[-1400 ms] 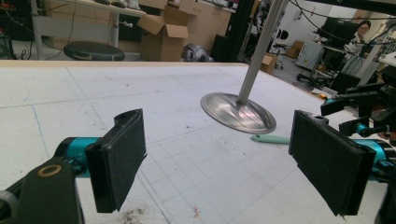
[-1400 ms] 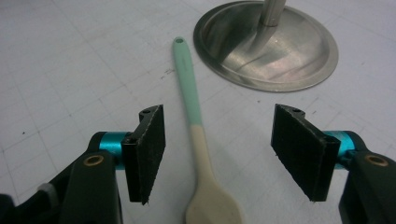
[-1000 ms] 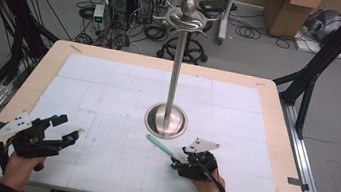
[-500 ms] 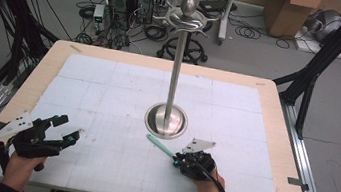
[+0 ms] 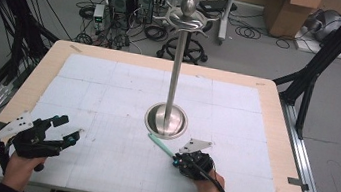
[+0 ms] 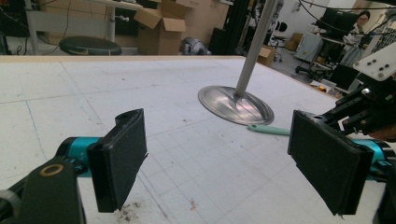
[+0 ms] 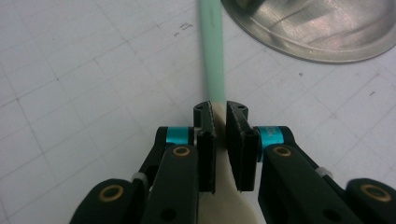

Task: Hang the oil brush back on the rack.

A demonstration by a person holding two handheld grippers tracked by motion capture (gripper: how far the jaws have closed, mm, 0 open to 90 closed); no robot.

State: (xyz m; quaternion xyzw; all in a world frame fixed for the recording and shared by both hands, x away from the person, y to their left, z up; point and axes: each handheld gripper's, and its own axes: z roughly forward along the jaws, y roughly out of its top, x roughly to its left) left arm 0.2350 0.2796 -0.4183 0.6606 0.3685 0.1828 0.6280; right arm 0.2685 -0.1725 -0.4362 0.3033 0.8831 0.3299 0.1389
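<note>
The right gripper's (image 7: 220,119) black padded fingers (image 7: 205,140) have just been closing and, in the right gripper view, now pinch the pale cream end of a slim mint-green plastic utensil (image 7: 212,56), whose handle runs forward over the white gridded mat (image 7: 70,93) to just beside the round brushed-steel base of the pole stand (image 7: 317,32). The hold sits at one end, so I judge the long handle could swing or slip once lifted.

In the left gripper view, the left gripper (image 6: 219,158) has its pads (image 6: 119,156) wide apart with nothing between them, so it offers no support.

In the high view, the utensil (image 5: 160,144) lies on the mat with its tip just beside the base (image 5: 166,120); a careless lift could knock the tall steel stand (image 5: 177,66).
</note>
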